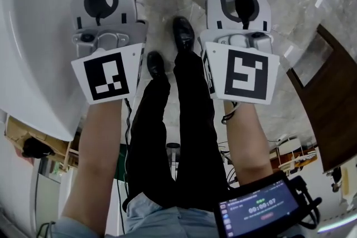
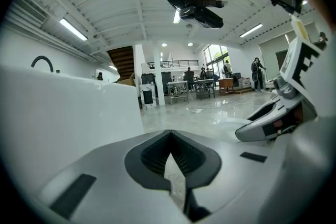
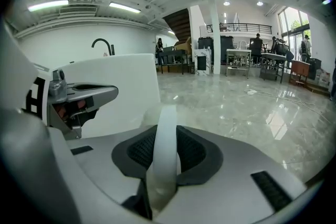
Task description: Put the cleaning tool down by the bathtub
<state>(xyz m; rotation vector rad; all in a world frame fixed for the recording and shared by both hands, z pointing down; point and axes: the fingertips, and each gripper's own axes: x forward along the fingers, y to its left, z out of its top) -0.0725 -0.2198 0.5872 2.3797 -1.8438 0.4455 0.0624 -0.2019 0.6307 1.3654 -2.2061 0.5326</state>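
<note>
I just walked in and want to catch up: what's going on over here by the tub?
A person stands on the marble floor beside the white bathtub, with a tool in each hand. The right tool is closed on a white handle, apparently part of the cleaning implement; the rest of it can't be made out. The left tool is shut with nothing in it. The handle has not yet been set down.

Cleaning tool point(image 3: 164, 149): white. Bathtub point(image 3: 115, 86) left of it: white; floor point(image 3: 247, 113) beyond: grey marble pattern. Right gripper point(image 3: 167, 131) around it: white, dark-grey ribbed pads.
</note>
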